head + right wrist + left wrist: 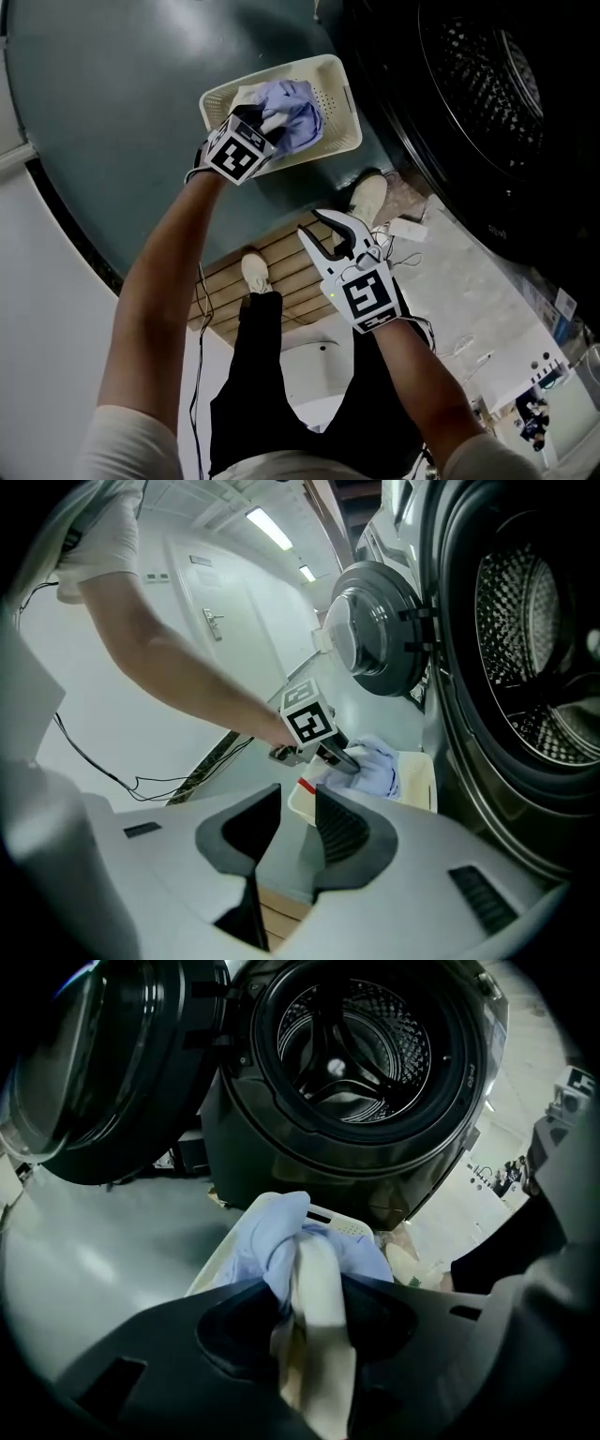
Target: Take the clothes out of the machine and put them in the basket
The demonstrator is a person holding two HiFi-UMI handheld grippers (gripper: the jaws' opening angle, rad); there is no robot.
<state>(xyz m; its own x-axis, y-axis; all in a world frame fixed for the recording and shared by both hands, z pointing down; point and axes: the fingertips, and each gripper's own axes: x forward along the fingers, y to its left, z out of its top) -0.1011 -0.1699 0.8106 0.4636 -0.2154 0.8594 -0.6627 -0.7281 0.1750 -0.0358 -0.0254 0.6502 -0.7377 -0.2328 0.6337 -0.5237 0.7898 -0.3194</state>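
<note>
**Laundry transfer: last visible load at the basket**

Clothes (298, 114): pale blue bundle with a cream piece, low inside the basket (342, 139), which stands on the floor near the machine's front. Cannot tell whether already resting. Gripped by the left hand-held gripper (314, 1283), cream fabric pinched between its jaws. Right hand-held gripper (325, 232): jaws apart, nothing between them, held well apart from the basket. Machine drum (352, 1044): apparently bare where visible. Likely left: release only.
</note>
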